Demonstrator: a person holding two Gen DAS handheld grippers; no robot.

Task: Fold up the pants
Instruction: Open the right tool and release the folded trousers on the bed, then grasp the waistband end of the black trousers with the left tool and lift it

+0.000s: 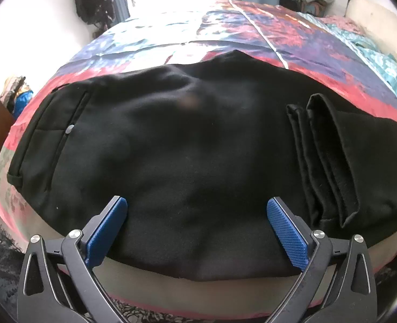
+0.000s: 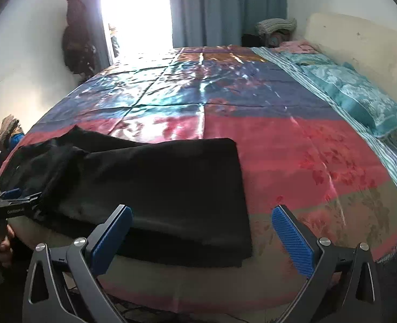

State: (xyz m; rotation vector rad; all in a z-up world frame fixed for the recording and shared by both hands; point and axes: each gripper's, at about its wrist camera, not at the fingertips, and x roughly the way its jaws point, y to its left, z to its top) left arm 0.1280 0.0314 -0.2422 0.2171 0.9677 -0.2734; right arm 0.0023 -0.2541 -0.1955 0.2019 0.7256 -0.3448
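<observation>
Black pants (image 1: pixel 187 140) lie folded across the near edge of the bed. The waistband and a buttoned back pocket (image 1: pixel 69 129) are at the left, and the leg hems (image 1: pixel 330 161) are folded back on top at the right. My left gripper (image 1: pixel 197 206) stands open just above the near edge of the pants, with nothing between its blue pads (image 1: pixel 286 231). In the right wrist view the same pants (image 2: pixel 155 188) fill the lower left. My right gripper (image 2: pixel 201 214) is open over the right end of the pants, gripping nothing. The left tool and a hand (image 2: pixel 2 245) show at the far left.
The bed has a shiny patchwork cover (image 2: pixel 292 161) in red, blue and purple. A teal blanket (image 2: pixel 346 94) and a cream headboard (image 2: pixel 360 45) lie along the right. Bright window and blue curtains (image 2: pixel 225 8) stand behind; dark clothes (image 2: pixel 76 37) hang on the left wall.
</observation>
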